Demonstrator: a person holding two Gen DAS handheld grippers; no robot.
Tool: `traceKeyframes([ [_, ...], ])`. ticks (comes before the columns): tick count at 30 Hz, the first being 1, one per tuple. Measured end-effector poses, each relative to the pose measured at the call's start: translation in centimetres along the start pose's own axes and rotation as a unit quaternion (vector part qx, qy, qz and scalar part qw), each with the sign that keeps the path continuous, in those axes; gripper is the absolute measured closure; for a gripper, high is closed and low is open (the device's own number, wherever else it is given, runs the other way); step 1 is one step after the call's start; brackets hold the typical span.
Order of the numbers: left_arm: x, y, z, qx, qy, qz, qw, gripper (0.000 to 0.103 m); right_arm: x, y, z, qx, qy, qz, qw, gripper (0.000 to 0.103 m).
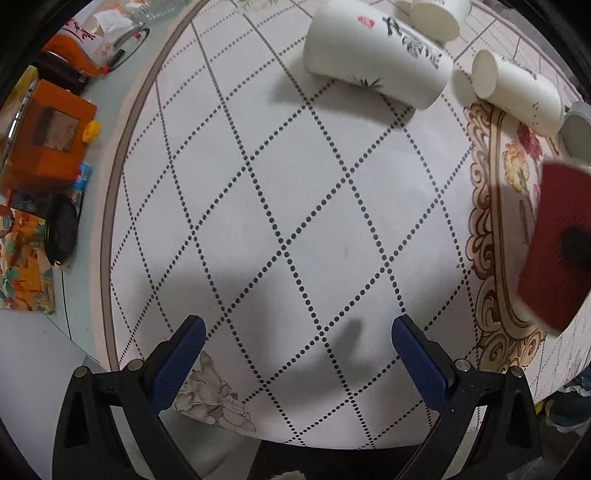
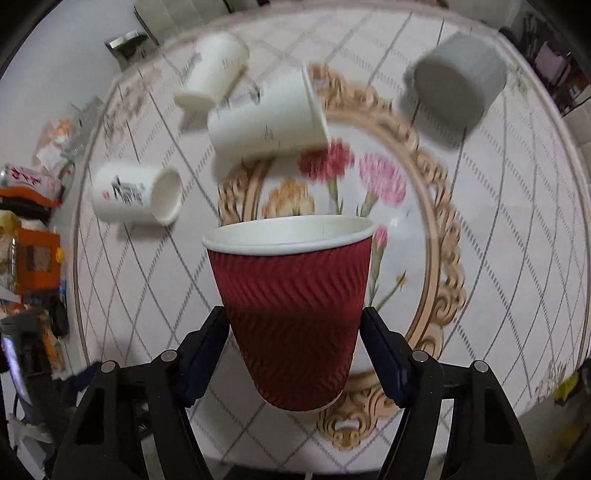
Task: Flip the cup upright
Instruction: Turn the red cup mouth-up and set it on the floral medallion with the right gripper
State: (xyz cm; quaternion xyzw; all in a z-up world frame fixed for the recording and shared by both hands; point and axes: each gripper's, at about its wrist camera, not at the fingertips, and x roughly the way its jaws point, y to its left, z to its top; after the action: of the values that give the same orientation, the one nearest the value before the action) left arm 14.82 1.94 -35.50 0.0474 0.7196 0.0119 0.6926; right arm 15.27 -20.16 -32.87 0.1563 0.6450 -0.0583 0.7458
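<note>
My right gripper (image 2: 293, 325) is shut on a red ribbed paper cup (image 2: 291, 306) and holds it mouth up, a little above the round table (image 2: 517, 221). The same cup shows blurred at the right edge of the left wrist view (image 1: 554, 251). My left gripper (image 1: 295, 332) is open and empty above the table's near side. Three white paper cups lie on their sides: one with black script (image 1: 373, 55) (image 2: 136, 199), one in the middle (image 1: 517, 92) (image 2: 266, 118), one at the back (image 1: 439, 16) (image 2: 214, 70).
A grey cup (image 2: 458, 85) lies on its side at the far right of the table. An orange box (image 1: 48, 133), packets and a black object (image 1: 61, 232) sit on the surface left of the table. The table edge (image 1: 110, 206) curves along the left.
</note>
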Motion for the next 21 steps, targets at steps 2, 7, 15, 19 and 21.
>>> traceKeyframes([
  [2,0.6,-0.2,0.2,-0.001,0.008,0.001,1.0,0.0,-1.0,0.0,0.1,-0.003,-0.046,-0.001,0.999,0.029],
  [7,1.8,-0.8,0.8,0.005,0.009,0.01,0.9999,0.0,-2.0,0.2,0.7,-0.003,-0.149,-0.016,0.989,0.029],
  [15,2.5,-2.6,0.4,0.03,-0.009,0.023,0.9992,0.0,-0.5,1.6,-1.2,-0.038,-0.24,-0.055,0.969,0.029],
  [19,1.6,-3.1,-0.9,0.043,-0.024,0.025,0.9985,0.0,-0.8,1.5,-3.1,-0.042,-0.243,-0.058,0.967,0.028],
  [21,1.0,-3.2,-1.3,0.049,-0.034,0.026,0.9979,0.0,-0.8,1.4,-4.0,-0.043,-0.238,-0.061,0.968,0.028],
])
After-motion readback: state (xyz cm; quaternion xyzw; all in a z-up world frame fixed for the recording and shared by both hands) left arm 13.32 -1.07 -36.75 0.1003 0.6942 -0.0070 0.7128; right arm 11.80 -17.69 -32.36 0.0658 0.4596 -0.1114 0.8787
